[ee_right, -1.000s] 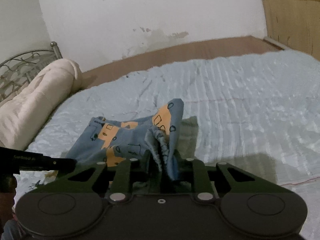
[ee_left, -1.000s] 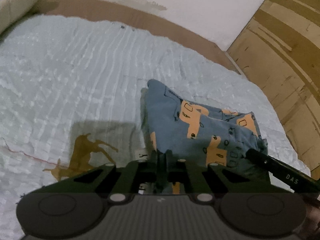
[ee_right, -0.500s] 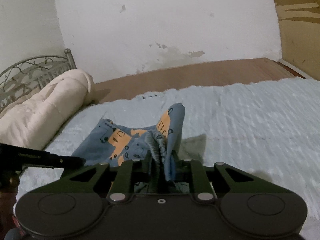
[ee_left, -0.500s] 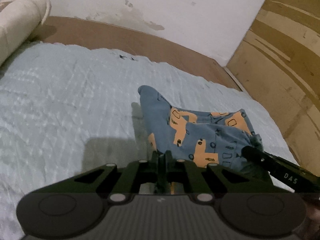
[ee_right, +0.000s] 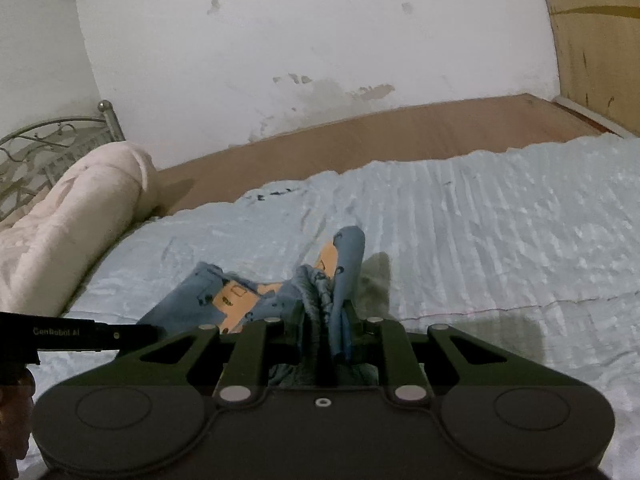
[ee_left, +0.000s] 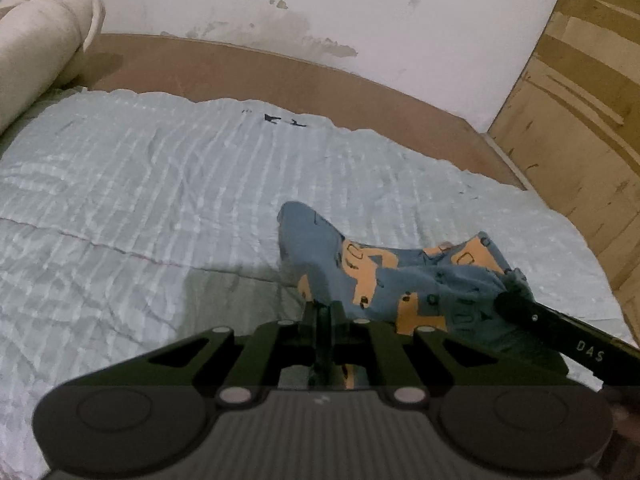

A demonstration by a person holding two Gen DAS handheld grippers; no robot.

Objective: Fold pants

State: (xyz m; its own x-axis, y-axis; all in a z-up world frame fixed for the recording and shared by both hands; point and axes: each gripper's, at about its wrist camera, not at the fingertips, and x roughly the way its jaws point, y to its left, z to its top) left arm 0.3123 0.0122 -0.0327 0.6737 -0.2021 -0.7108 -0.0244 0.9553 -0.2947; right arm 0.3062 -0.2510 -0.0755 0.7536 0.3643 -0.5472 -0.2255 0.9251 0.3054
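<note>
Above the bedspread (ee_left: 160,200), pants (ee_left: 384,276) stretch between both clenched jaws.

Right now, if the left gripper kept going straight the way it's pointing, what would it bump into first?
The left gripper already pinches the blue pants, so they ride along. Beyond them, it would probably meet the pale blue bedspread first, though depth is hard to judge.

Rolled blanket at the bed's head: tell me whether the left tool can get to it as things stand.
Probably not yet. The left tool is shut on the pants, which the right tool also grips. The bedspread toward the blanket lies bare.
</note>
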